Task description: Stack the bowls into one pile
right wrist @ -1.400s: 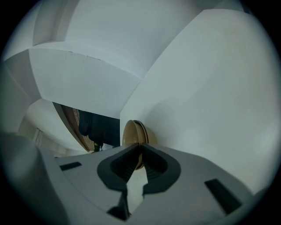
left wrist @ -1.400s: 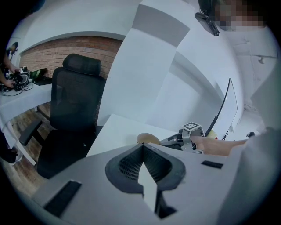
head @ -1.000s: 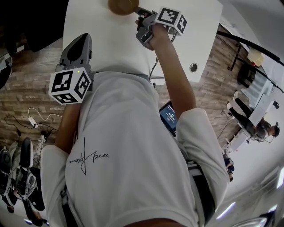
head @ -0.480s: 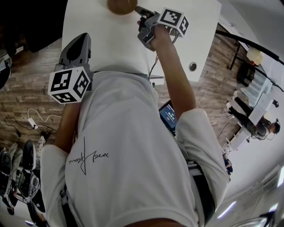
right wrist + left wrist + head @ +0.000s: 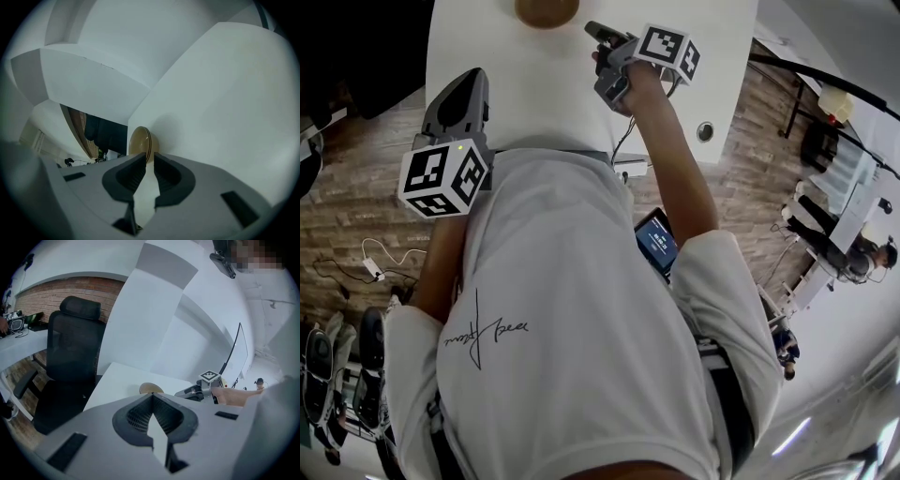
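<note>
Stands against the near edge of the bench (image 5: pixel 525 84), seen from above, in a white shirt. Reaches the right arm straight out over the bench, hand wrapped round the right gripper (image 5: pixel 595 30), marker cube on top, tips aimed toward the far edge. Holds that gripper's jaws a narrow slit apart, with nothing between them. Points them at the bowls (image 5: pixel 140 142), a little short of touching.

Holds the left arm bent close to the body, with the left gripper (image 5: pixel 472 80) at the near left corner of the bench, cube toward the chest. Left jaws pressed together at the tips, empty. Resting on the bench or just above it: cannot tell.

Bowls: tan, at the far edge of the bench, left of the right gripper and apart from it. Two rims close together in the right gripper view, seemingly one bowl nested in another. Only white bench surface between the jaw tips and the bowls.

Around: black chair (image 5: pixel 75 366) past the left edge of the bench, in front of a brick wall. Round cable hole (image 5: pixel 704 131) near the right edge. Cable (image 5: pixel 623 141) hanging off the near edge. Lit screen (image 5: pixel 656 242) at the right hip. Wood-pattern floor (image 5: pixel 356 206) below.
</note>
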The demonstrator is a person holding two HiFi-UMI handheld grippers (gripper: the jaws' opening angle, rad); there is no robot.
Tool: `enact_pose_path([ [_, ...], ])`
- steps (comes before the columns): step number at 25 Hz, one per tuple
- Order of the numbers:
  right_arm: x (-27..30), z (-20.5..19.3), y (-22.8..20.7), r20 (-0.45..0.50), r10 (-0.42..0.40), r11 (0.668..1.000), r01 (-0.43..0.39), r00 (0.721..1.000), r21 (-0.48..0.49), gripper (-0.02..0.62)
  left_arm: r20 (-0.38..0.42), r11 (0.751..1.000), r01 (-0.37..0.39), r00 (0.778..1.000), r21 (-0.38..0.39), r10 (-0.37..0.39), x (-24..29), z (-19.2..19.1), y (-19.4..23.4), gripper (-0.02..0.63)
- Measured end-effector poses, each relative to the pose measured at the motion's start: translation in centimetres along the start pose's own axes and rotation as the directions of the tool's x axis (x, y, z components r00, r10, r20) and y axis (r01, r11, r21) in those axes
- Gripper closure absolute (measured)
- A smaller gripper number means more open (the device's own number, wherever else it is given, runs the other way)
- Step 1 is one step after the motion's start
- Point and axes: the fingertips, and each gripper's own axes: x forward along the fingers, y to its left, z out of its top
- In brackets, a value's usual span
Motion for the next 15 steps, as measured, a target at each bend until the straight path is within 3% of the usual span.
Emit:
enact_pose_path([
  [15, -4.5, -3.1, 0.0, 0.011, -0.04, 0.979, 0.042, 0.999, -0.197, 0.55, -0.006, 0.997, 0.071, 0.997, 0.041, -0.071, 1.3, 0.4, -2.6, 0.603],
])
